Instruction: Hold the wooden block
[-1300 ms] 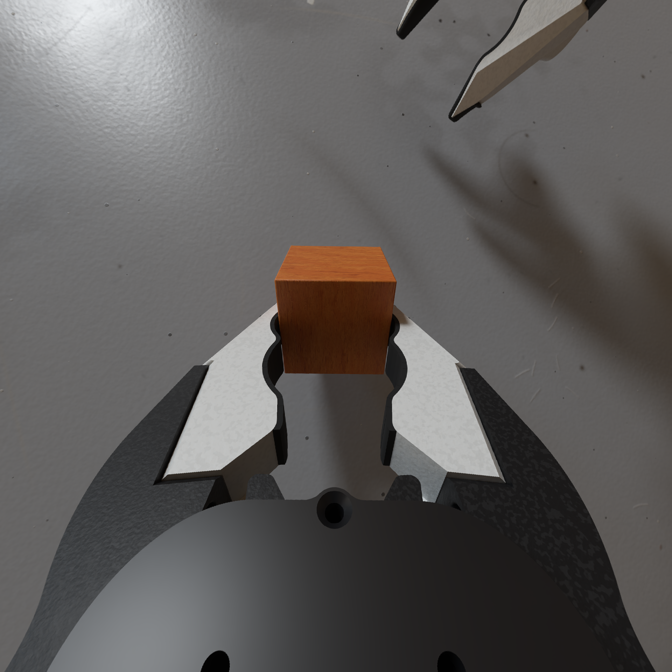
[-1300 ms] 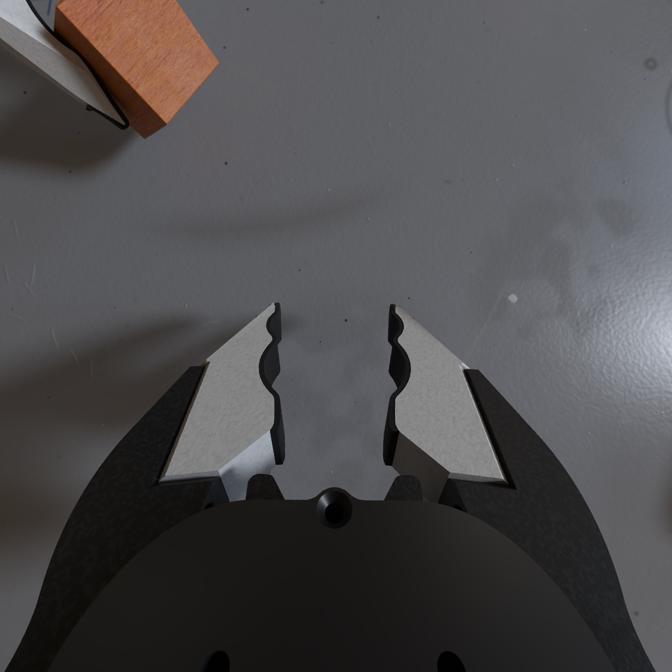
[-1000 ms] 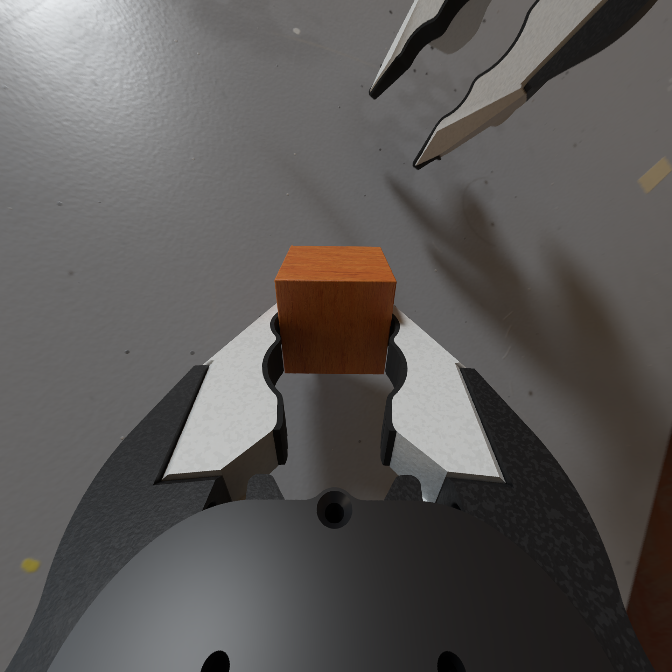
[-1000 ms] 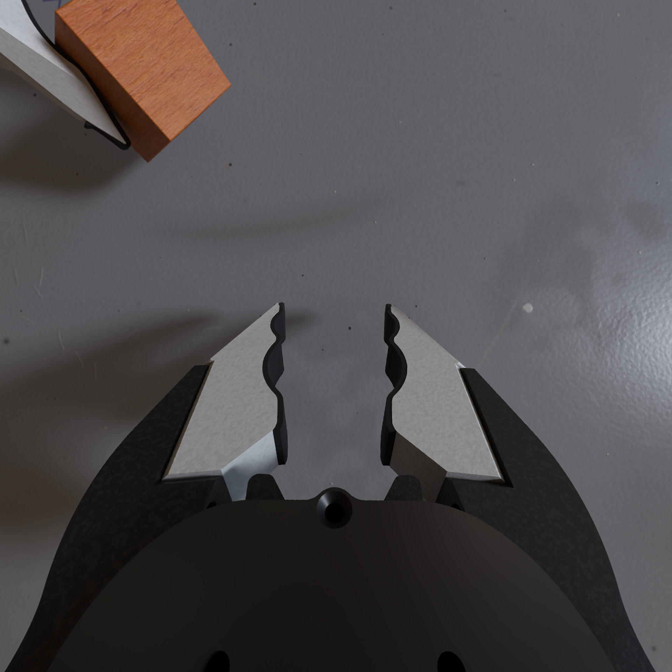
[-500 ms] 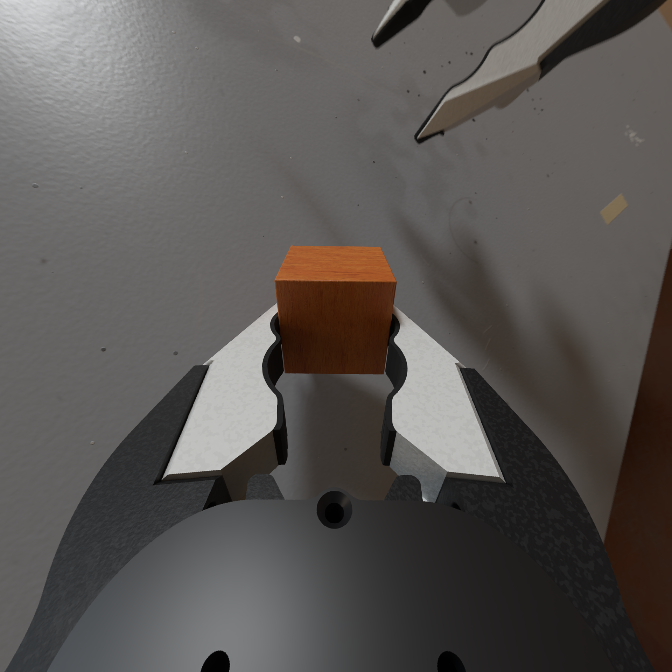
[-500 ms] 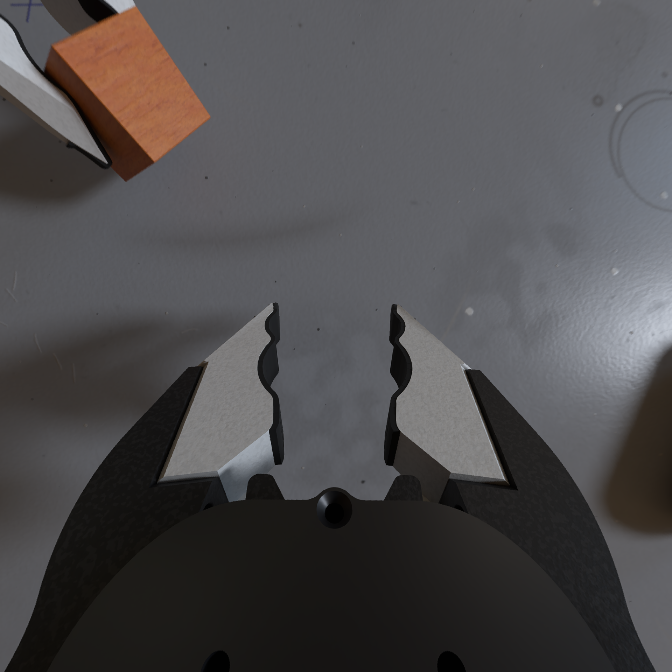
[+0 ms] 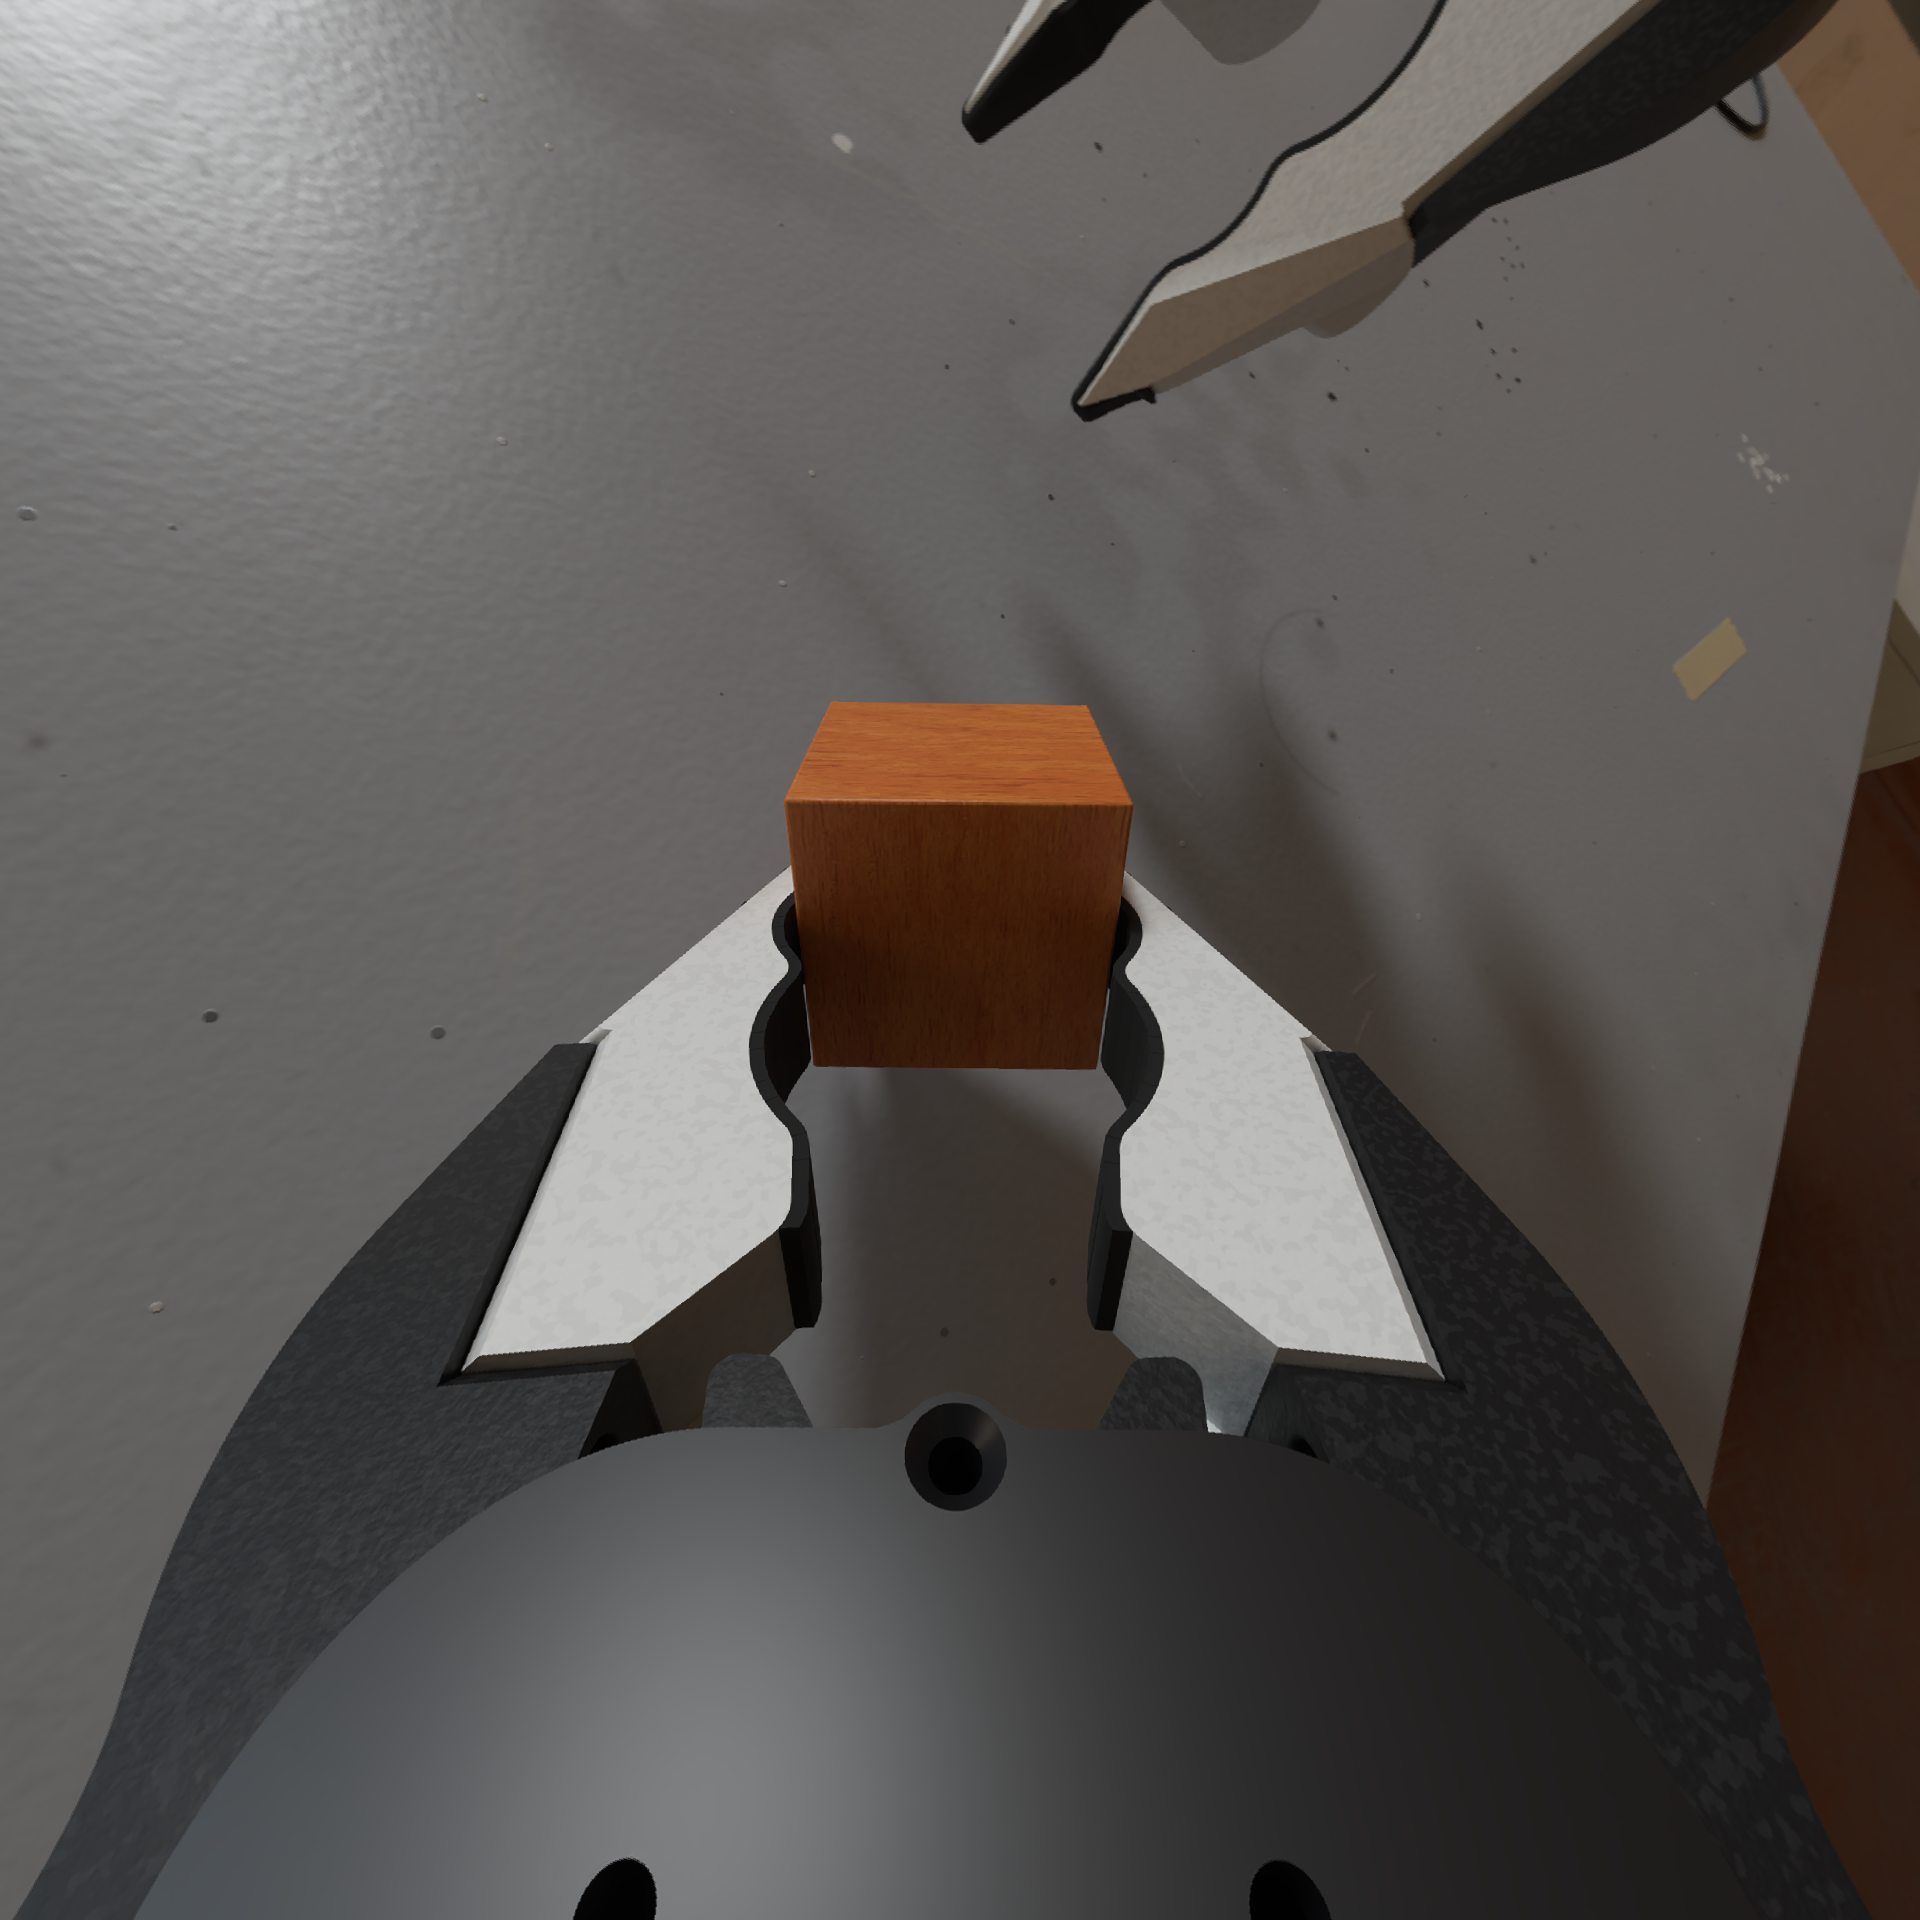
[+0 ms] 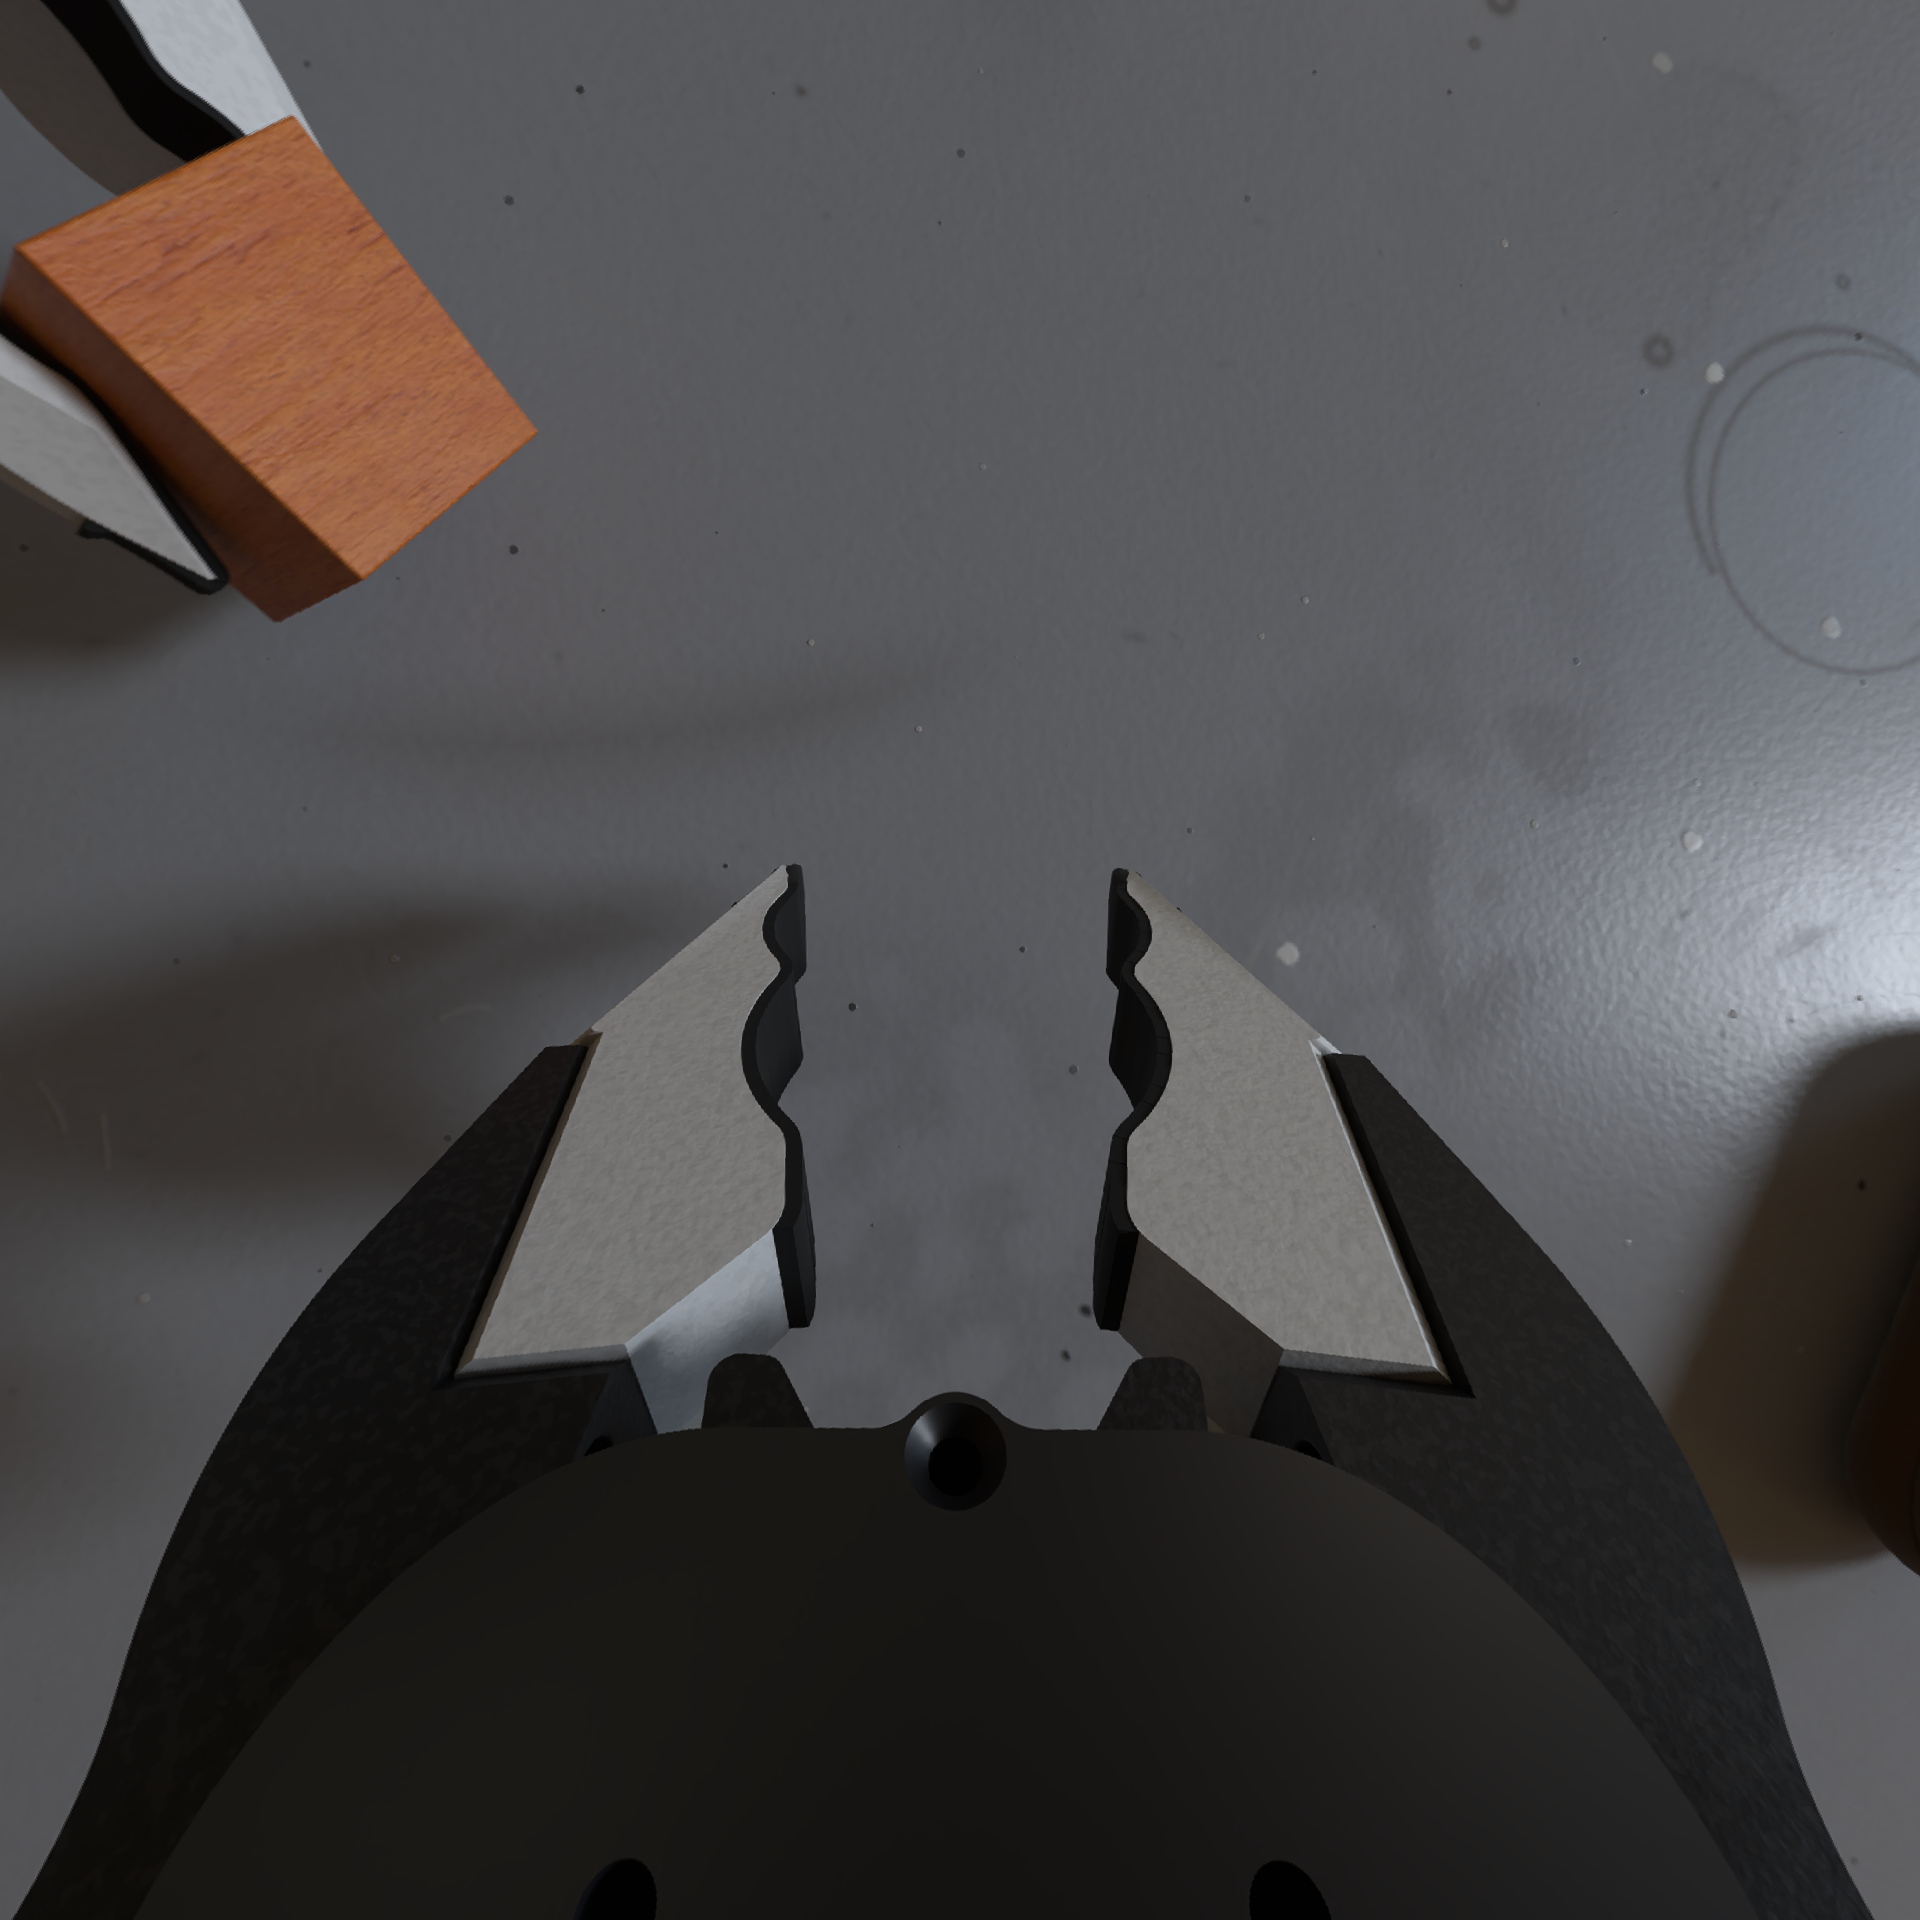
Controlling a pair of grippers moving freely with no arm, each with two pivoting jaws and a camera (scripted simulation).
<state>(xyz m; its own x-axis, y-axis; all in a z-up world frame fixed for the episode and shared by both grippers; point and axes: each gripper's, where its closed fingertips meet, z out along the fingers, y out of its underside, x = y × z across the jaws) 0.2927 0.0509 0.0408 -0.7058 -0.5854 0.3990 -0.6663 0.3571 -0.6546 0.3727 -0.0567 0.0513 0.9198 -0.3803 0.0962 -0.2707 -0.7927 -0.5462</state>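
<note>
A reddish-brown wooden block (image 7: 956, 914) sits clamped between the tips of my left gripper (image 7: 956, 894), held above the grey table (image 7: 416, 520). The block also shows at the upper left of the right wrist view (image 8: 270, 353), with the left gripper's white fingers (image 8: 94, 468) on either side of it. My right gripper (image 8: 954, 883) is open and empty over bare table, to the right of the block. Its fingers (image 7: 1278, 291) show at the upper right of the left wrist view, apart from the block.
The table's right edge (image 7: 1860, 831) runs down the right side of the left wrist view, with brown floor (image 7: 1849, 1247) beyond it. A tan scrap of tape (image 7: 1709, 658) lies near that edge. A faint ring mark (image 8: 1808, 499) and a dark shape (image 8: 1886, 1351) sit at the right.
The left gripper has carried the block along, bringing the table edge and floor into its view. In the right wrist view the block has grown larger and moved lower, and the ring mark has come in.
</note>
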